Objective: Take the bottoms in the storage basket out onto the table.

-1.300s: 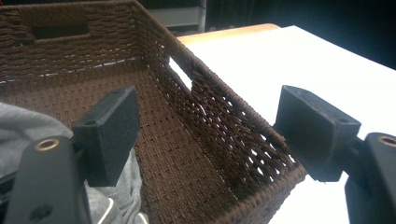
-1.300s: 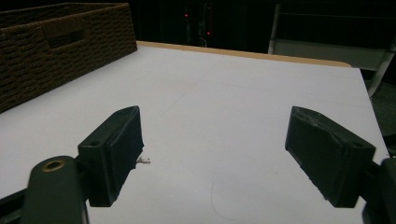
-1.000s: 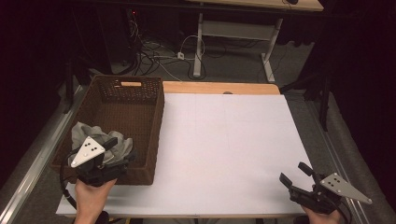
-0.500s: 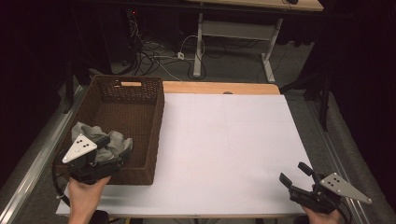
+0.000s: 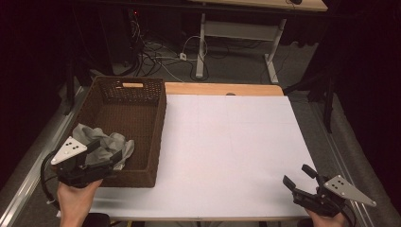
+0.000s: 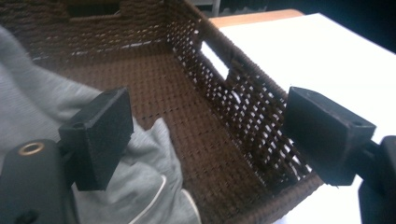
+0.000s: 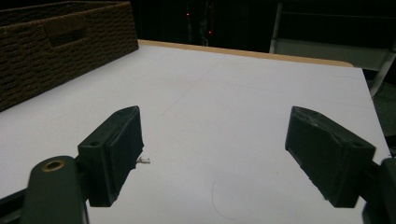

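Note:
A brown wicker basket [image 5: 161, 124] stands on the left of the white table [image 5: 227, 142]. A crumpled grey cloth [image 5: 119, 143] lies in its near left corner. My left gripper [image 5: 105, 153] hovers over that corner, just above the cloth. In the left gripper view the left gripper [image 6: 205, 116] is open and its jaws have just been opening. The cloth [image 6: 149, 158] lies loose below the left jaw, and only the basket's floor and wall [image 6: 243, 93] show between the jaws. My right gripper [image 5: 298, 175] rests at the table's near right corner, open and with nothing in it [image 7: 212, 116].
A bare wooden strip [image 5: 222, 89] runs along the table's far edge. Beyond it are desk legs and cables on the floor. In the right gripper view the basket [image 7: 56, 42] stands far off at the upper left.
My left gripper has drawn back to the left, toward the basket's near corner, and more of the cloth now shows beside it. The right gripper has not moved.

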The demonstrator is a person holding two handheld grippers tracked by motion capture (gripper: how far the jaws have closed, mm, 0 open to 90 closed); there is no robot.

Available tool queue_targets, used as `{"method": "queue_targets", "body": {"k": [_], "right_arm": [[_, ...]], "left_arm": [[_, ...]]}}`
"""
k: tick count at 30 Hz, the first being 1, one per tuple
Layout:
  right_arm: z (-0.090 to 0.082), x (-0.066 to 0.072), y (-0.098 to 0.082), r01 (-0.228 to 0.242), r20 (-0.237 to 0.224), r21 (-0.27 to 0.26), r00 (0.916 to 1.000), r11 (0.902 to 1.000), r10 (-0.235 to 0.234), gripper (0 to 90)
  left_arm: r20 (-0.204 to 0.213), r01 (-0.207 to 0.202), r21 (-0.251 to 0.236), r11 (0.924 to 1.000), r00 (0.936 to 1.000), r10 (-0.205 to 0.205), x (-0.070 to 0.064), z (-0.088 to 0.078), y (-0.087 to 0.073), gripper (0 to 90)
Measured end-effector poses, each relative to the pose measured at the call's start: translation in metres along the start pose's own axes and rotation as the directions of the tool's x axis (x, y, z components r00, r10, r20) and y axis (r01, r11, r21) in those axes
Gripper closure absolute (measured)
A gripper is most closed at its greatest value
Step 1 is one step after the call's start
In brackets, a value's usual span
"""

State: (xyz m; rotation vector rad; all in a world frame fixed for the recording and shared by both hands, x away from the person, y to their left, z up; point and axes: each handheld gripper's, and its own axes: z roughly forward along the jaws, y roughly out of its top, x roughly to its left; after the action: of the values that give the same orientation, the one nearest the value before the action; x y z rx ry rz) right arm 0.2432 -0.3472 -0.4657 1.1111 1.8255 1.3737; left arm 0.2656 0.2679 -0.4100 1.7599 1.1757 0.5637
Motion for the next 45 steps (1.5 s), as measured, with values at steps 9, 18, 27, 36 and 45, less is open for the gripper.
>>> {"method": "queue_targets", "body": {"k": [9,18,27,36,45], "right_arm": [[0.0,0.0,0.0,0.0,0.001,0.0,1.0,1.0,0.0,19.8],[0.0,0.0,0.0,-0.001,-0.001,0.005,1.0,1.0,0.001,19.8],[0.0,-0.001,0.0,-0.009,0.001,0.0,1.0,1.0,0.009,19.5],[0.0,-0.001,0.0,-0.007,-0.002,0.0,1.0,1.0,0.007,19.5],[0.0,0.0,0.0,-0.002,0.004,-0.007,1.0,1.0,0.002,19.5]], "left_arm": [[-0.031,0.011,0.006,0.9999,0.9995,-0.011,0.006,-0.009,0.001,13.8],[-0.055,0.025,0.028,0.9993,0.9982,-0.023,0.016,-0.017,0.001,13.7],[-0.089,0.041,0.021,0.9989,0.9952,-0.039,0.026,-0.031,-0.002,13.6],[-0.128,0.078,0.061,0.9951,0.9893,-0.07,0.041,-0.029,-0.001,10.9],[-0.158,0.073,0.128,0.9891,0.986,-0.052,0.05,-0.023,0.006,10.9]]}}
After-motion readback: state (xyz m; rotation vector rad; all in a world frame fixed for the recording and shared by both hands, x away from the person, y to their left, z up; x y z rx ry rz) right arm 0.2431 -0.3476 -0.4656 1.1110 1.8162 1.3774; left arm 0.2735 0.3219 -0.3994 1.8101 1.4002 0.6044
